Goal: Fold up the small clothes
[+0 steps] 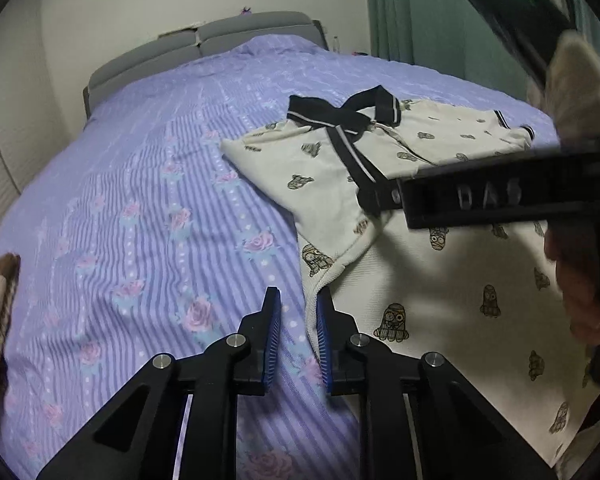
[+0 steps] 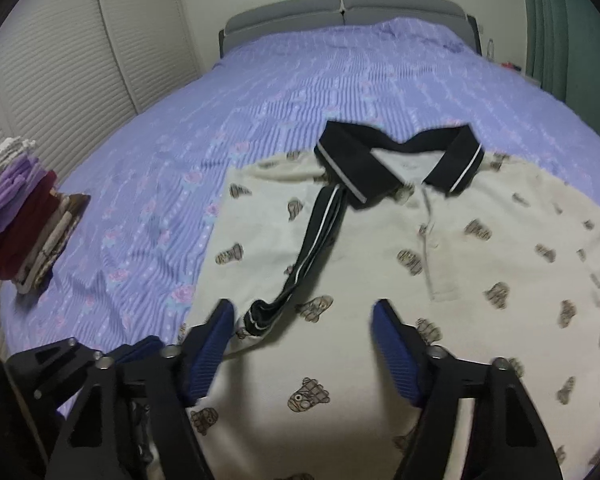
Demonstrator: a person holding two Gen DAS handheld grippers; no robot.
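Cream knit polo shirt on striped bedspread, left tongs narrow beside its ribbed hem, right tongs half-spread

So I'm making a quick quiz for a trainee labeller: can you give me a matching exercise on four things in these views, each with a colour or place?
Things:
1. shirt collar
2. bedspread
3. stack of folded clothes
4. headboard

Descriptions:
A. grey, at the far end of the bed
B. black with a white stripe
C. at the left edge of the bed
D. purple with pink roses

Pairs: 1-B, 2-D, 3-C, 4-A
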